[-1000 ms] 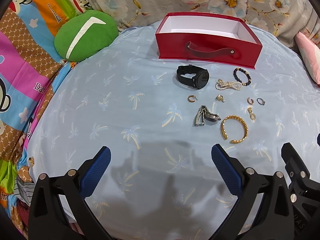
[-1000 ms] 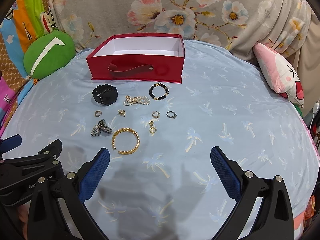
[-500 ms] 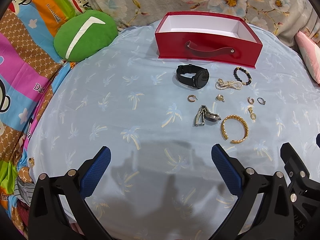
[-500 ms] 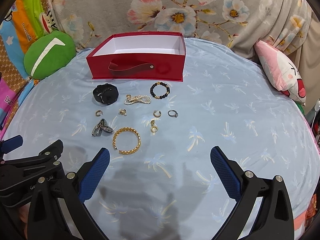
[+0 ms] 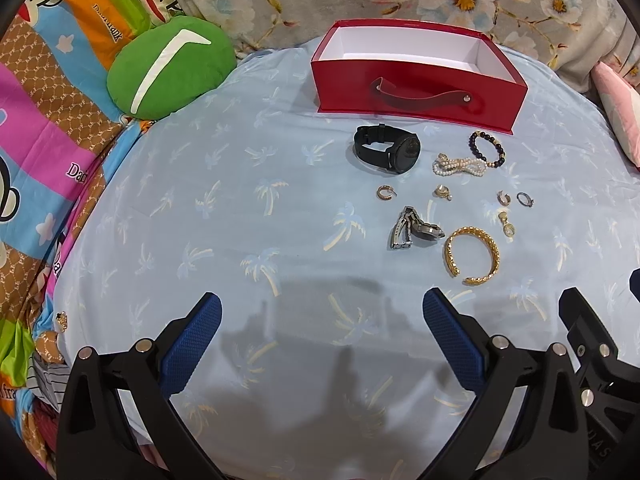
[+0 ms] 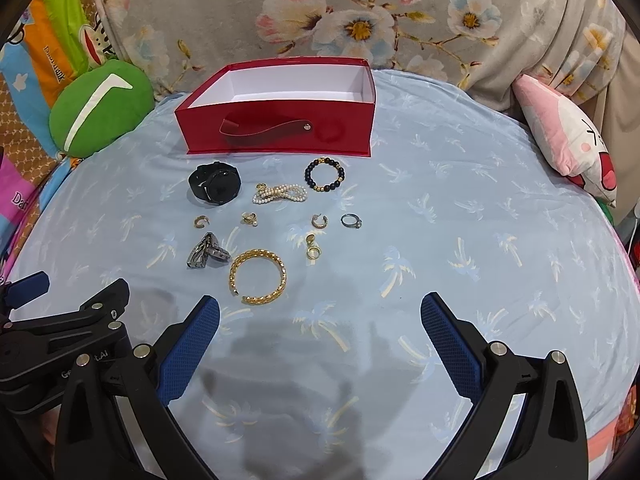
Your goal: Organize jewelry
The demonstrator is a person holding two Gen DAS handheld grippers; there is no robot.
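Note:
An open red box (image 5: 416,92) (image 6: 280,128) with a white inside stands at the back of a pale blue sheet. In front of it lie a black watch (image 5: 386,154) (image 6: 216,186), a pearl strand (image 5: 460,166) (image 6: 280,194), a dark bead bracelet (image 5: 486,148) (image 6: 325,174), a metal watch band (image 5: 414,232) (image 6: 206,256), a gold bangle (image 5: 472,254) (image 6: 258,276) and several small rings and earrings. My left gripper (image 5: 320,332) is open and empty, near of the jewelry. My right gripper (image 6: 320,336) is open and empty, just near of the bangle.
A green round cushion (image 5: 168,64) lies at the back left and a pink pillow (image 6: 568,140) at the right. A floral blanket (image 6: 360,12) rises behind the box. A colourful cartoon cover (image 5: 44,120) borders the sheet's left edge. The left gripper's body shows at the right view's lower left.
Both grippers have eased slightly forward toward the jewelry. Nothing on the sheet has moved.

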